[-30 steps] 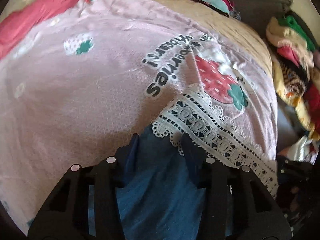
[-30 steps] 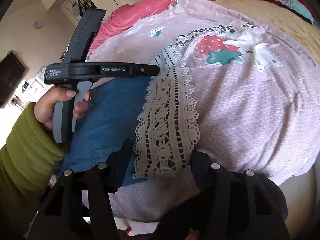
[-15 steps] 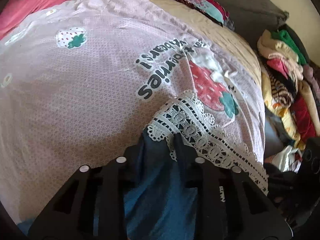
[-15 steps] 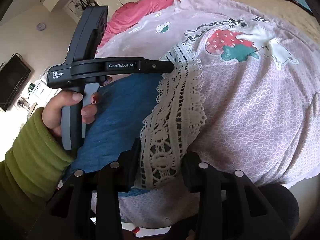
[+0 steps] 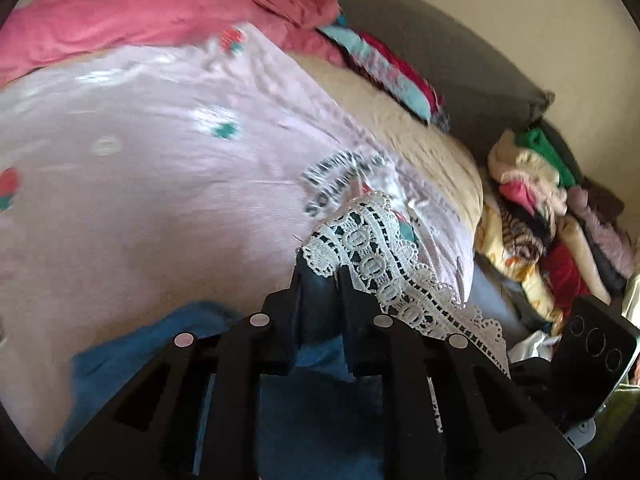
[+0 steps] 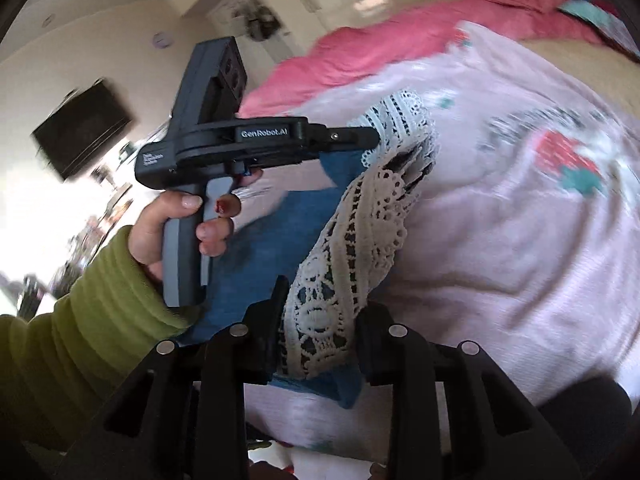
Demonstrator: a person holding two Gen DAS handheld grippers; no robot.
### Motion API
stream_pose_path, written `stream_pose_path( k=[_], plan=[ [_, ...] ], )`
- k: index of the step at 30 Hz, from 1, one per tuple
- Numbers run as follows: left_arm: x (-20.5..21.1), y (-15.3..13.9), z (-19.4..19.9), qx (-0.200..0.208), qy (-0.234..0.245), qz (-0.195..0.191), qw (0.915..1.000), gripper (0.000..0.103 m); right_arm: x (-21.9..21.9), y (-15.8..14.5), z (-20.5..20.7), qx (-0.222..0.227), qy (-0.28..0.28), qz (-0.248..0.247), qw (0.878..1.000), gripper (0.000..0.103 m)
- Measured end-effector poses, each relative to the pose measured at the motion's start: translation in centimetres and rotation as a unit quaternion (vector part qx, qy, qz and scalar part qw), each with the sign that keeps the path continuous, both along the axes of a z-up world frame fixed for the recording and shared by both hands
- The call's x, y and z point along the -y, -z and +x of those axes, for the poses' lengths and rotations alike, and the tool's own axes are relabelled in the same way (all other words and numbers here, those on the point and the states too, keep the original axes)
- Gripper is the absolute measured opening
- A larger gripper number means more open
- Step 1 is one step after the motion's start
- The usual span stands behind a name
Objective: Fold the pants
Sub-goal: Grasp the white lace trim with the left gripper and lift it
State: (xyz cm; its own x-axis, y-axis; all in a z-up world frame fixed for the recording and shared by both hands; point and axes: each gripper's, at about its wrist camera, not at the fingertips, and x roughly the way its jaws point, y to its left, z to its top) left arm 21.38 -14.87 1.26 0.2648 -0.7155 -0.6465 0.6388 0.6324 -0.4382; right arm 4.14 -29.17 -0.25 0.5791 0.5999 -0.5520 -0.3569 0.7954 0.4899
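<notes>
The pants are blue denim (image 5: 320, 408) with a white lace hem (image 5: 380, 252). They lie on a pink strawberry-print blanket (image 5: 140, 200). My left gripper (image 5: 320, 276) is shut on the denim just behind the lace at one corner of the hem. My right gripper (image 6: 320, 304) is shut on the lace hem (image 6: 360, 224) at the other corner, with blue denim (image 6: 260, 264) to its left. Both corners are lifted off the blanket. The left gripper (image 6: 368, 136) also shows in the right wrist view, held by a hand in a green sleeve.
A pile of mixed clothes (image 5: 540, 220) lies at the right of the bed. A red-pink duvet (image 5: 160, 16) and a tan sheet (image 5: 400, 128) lie beyond the blanket. A dark headboard (image 5: 460, 60) stands at the back. A black screen (image 6: 84, 128) hangs on the far wall.
Both grippers closed on the lace hem corners and lifted them off the blanket. The views swing upward and blur with the motion.
</notes>
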Motion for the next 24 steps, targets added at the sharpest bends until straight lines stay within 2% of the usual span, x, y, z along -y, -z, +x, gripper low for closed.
stream_pose_path(
  k=[3, 7, 9, 11, 12, 13, 16, 18, 20, 22, 24],
  plan=[
    [-4.3, -0.4, -0.7, -0.002, -0.039, -0.018, 0.9991, 0.010, -3.5, -0.4, 0.5, 0.006, -0.038, -0.014, 0.999, 0.029],
    [-8.7, 1.4, -0.9, -0.018, -0.102, 0.004, 0.9947, 0.016, -8.4, 1.0, 1.6, -0.005, -0.076, -0.060, 0.995, 0.029],
    [-11.0, 2.4, -0.9, -0.034, -0.152, 0.010, 0.9877, 0.017, -10.2, 2.3, 2.2, -0.021, -0.086, -0.086, 0.992, 0.029],
    [-13.5, 2.6, -1.2, -0.039, -0.182, -0.023, 0.9822, 0.029, -11.6, 2.7, 2.2, -0.020, -0.093, -0.112, 0.989, 0.029],
    [-14.7, 2.6, -1.6, -0.040, -0.197, -0.038, 0.9788, 0.044, -12.3, 2.7, 2.0, -0.012, -0.096, -0.129, 0.987, 0.029],
    [-16.3, 2.6, -2.1, -0.045, -0.216, -0.058, 0.9737, 0.053, -12.8, 2.6, 2.0, -0.004, -0.098, -0.143, 0.985, 0.030],
    [-19.6, 2.8, -2.6, -0.078, -0.245, -0.107, 0.9604, 0.058, -15.8, 2.0, 1.1, 0.038, -0.114, -0.211, 0.970, 0.031],
    [-21.1, 2.5, -2.5, -0.095, -0.249, -0.125, 0.9556, 0.065, -18.7, 1.9, 0.0, 0.075, -0.141, -0.264, 0.951, 0.031],
    [-21.9, 2.3, -2.8, -0.097, -0.240, -0.134, 0.9565, 0.071, -20.8, 2.7, -0.8, 0.090, -0.165, -0.296, 0.937, 0.033],
    [-21.6, 2.5, -2.9, -0.108, -0.227, -0.128, 0.9593, 0.077, -22.0, 3.4, -1.5, 0.099, -0.185, -0.305, 0.929, 0.047],
    [-21.4, 3.1, -2.9, -0.112, -0.227, -0.108, 0.9613, 0.077, -22.3, 3.2, -2.0, 0.112, -0.199, -0.298, 0.927, 0.051]
  ],
)
